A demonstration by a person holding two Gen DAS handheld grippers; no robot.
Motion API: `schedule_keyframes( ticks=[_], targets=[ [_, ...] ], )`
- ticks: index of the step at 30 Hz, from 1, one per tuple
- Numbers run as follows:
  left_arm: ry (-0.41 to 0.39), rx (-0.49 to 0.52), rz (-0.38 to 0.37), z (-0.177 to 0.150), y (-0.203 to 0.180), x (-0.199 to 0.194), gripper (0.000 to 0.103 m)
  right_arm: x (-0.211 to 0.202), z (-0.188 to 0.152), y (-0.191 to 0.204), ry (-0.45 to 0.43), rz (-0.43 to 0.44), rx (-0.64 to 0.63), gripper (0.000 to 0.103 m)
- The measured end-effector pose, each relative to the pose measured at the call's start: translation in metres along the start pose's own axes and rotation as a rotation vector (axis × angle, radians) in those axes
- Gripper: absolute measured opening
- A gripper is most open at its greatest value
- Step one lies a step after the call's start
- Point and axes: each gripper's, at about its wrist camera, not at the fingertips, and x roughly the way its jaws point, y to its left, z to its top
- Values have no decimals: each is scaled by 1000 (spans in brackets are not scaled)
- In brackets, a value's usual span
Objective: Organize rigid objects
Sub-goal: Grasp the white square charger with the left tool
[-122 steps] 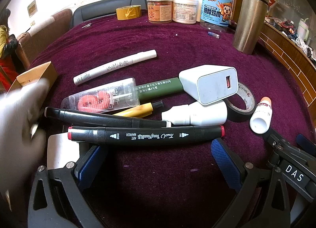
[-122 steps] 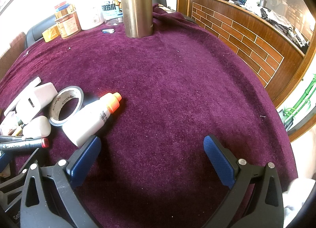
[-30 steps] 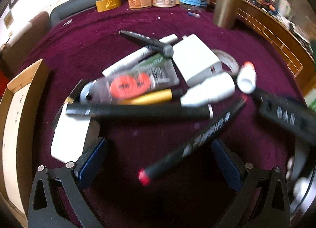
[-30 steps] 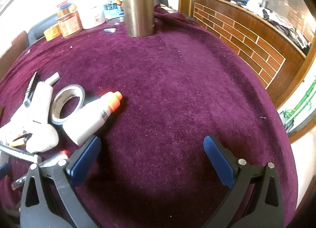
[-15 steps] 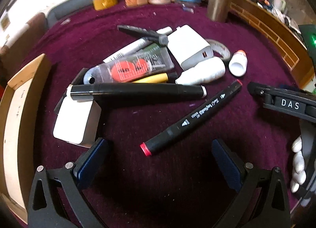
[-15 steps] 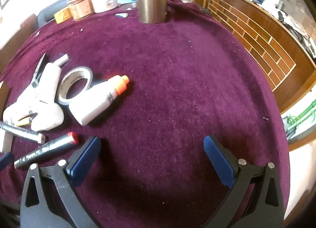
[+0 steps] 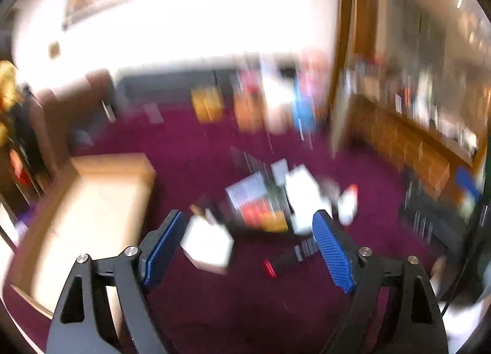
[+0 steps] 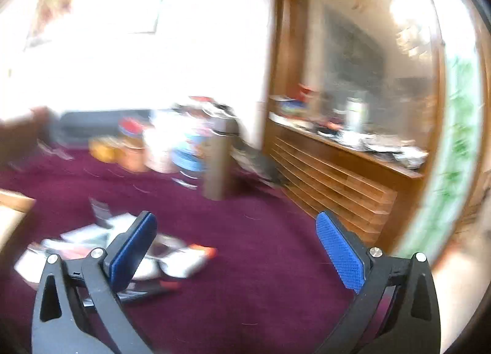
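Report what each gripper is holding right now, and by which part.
Nothing is held. The left gripper and the right gripper both stand open with empty jaws, above the pile of markers and bottles on the purple cloth.

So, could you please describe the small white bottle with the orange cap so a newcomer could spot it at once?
Start at the purple tablecloth and find the blurred heap of stationery lying on it. The white bottle lies on its side at the heap's edge nearest the tall steel flask. Its orange cap, pointing away from the heap, sets it apart.
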Motion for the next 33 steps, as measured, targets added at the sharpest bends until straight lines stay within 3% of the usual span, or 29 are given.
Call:
schedule_keyframes(
  ticks=[1, 2, 3, 6, 10, 16, 21, 26, 33],
  targets=[
    [-70, -5, 20, 3, 9, -12, 102, 16, -4, 3, 121, 50, 7, 103],
    [-130, -11, 26, 3, 17, -21, 102, 31, -12, 3, 219, 82, 44, 103],
    [-118, -8, 23, 3, 26, -19, 102, 34, -16, 2, 228, 76, 61, 96],
    [75, -14, 47, -8, 43, 10, 102, 37, -14, 3, 215, 58, 39, 96],
    [245, -42, 47, -32, 49, 41, 102, 59, -7, -9, 257, 147, 77, 96],
    [322, 52, 62, -41, 18, 73, 102, 92, -30, -28, 371, 208, 181, 96],
    [382, 86, 79, -43, 15, 98, 102, 94, -34, -39, 389, 254, 251, 96],
    [414, 124, 150, -45, 15, 129, 102, 100, -36, -38, 414, 268, 256, 96],
    [481, 148, 154, -58, 13, 152, 101, 105, -37, -37, 437, 271, 264, 96]
  ],
)
